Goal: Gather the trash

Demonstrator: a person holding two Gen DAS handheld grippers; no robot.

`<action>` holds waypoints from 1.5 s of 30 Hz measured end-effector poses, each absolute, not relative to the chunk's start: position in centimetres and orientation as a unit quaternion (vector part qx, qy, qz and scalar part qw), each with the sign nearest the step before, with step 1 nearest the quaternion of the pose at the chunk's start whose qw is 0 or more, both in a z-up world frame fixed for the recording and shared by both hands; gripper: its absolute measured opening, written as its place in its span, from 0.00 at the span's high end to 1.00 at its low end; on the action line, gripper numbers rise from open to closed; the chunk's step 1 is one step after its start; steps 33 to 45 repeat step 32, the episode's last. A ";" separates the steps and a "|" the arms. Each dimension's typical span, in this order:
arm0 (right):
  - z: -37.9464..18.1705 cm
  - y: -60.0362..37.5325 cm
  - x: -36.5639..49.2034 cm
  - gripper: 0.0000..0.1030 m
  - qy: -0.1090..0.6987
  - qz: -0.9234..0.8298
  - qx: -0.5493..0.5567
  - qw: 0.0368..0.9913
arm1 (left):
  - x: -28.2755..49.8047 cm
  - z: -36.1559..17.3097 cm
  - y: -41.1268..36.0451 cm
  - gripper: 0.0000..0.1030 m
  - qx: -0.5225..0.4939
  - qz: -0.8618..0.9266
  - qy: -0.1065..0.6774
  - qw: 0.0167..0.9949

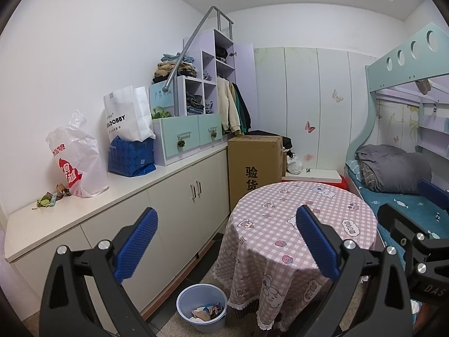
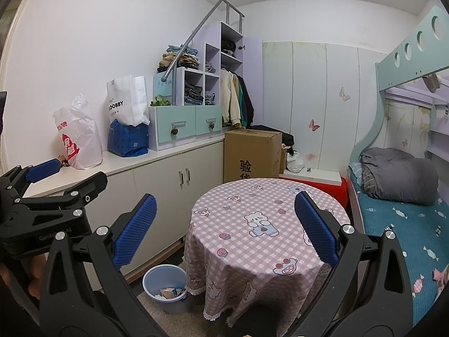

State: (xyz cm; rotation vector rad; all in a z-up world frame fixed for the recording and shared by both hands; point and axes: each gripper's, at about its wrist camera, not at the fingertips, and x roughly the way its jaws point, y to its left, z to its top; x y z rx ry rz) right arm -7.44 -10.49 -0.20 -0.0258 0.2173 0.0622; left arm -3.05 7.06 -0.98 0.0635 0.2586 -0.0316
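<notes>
Small scraps of trash, green and brown wrappers, lie on the white cabinet top at the left, beside a white plastic bag. A blue waste bin with scraps inside stands on the floor between the cabinet and the round table. It also shows in the right wrist view. My left gripper is open and empty, held above the bin and table edge. My right gripper is open and empty over the table. The left gripper shows in the right wrist view, near the cabinet top.
On the cabinet stand a white paper bag, a blue bag and a drawer and shelf unit. A cardboard box stands behind the table. A bunk bed fills the right side.
</notes>
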 end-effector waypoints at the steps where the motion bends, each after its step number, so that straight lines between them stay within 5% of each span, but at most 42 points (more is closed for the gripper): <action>1: -0.2 -10.6 -7.3 0.06 0.109 0.032 -0.012 0.993 | -3.0 -0.9 7.1 0.06 0.031 -0.016 0.129 0.991; 45: -1.0 -10.0 -5.3 0.06 0.131 0.041 -0.012 0.990 | -1.8 -2.0 8.0 0.06 0.031 -0.007 0.148 0.988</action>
